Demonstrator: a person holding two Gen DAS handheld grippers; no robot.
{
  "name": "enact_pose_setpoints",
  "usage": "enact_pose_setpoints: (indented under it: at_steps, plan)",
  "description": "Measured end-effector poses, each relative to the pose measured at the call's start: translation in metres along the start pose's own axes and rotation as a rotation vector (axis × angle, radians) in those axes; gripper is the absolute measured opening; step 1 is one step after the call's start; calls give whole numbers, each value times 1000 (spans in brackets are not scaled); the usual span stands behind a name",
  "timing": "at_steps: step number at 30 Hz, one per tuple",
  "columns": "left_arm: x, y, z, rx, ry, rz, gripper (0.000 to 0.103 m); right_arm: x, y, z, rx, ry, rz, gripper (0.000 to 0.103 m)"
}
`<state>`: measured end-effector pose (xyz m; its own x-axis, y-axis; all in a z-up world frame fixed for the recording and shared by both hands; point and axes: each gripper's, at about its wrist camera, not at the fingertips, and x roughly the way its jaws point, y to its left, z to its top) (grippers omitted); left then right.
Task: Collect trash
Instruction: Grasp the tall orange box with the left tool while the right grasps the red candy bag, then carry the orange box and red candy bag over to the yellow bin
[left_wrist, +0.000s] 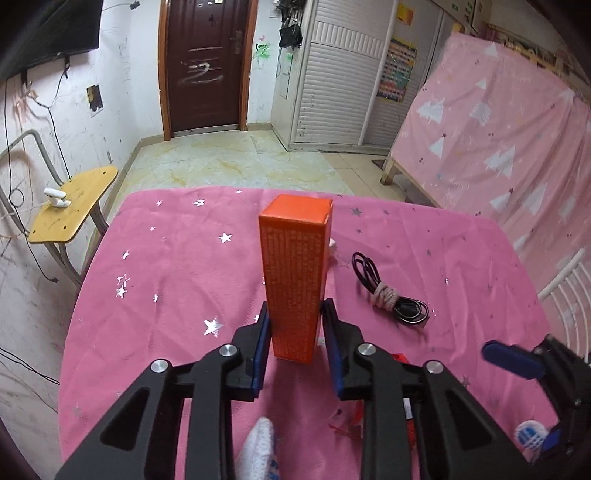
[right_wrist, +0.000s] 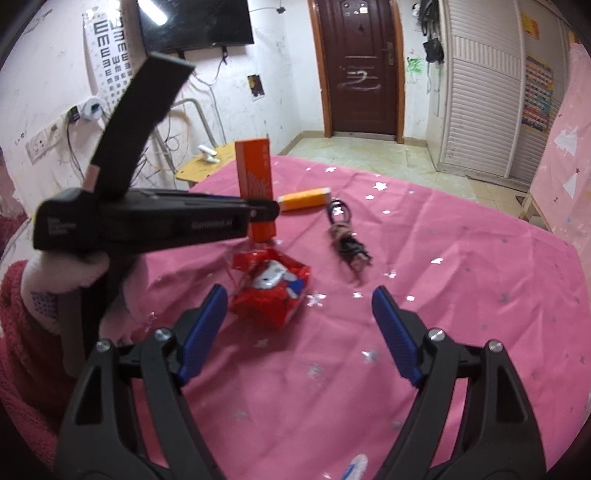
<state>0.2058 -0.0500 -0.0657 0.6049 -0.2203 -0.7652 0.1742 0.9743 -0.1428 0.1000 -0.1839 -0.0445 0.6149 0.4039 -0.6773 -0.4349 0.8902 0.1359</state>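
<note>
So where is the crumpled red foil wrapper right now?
In the right wrist view the crumpled red foil wrapper lies on the pink tablecloth, beneath the tall orange box.

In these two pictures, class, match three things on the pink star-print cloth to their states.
Things:
1. tall orange cardboard box
2. red foil snack wrapper
3. coiled black cable

States:
A. lying loose, tied with a hair band
B. upright between the left gripper's pads
C. crumpled, in front of the open right gripper

Pairs: 1-B, 2-C, 3-A
</note>
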Motion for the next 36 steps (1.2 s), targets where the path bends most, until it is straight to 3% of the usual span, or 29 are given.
enact_pose_setpoints:
  at_steps: [12, 15, 17, 22, 36]
  plan:
    - [-32, 28, -6, -68, -96, -87, 19, 39, 20, 16, -47, 102, 5, 77]
    - [-39, 27, -8, -65, -114, -76, 19, 42, 19, 17, -43, 115, 5, 62]
    - [-41, 25, -8, -61, -118, -72, 19, 43, 19, 16, -39, 124, 18, 47]
    - [-45, 18, -10, -48, -123, -48, 19, 35, 19, 16, -41, 93, 14, 39]
    - [-56, -18, -10, 21, -153, 29, 19, -20, -28, 14, 86, -63, 22, 39]
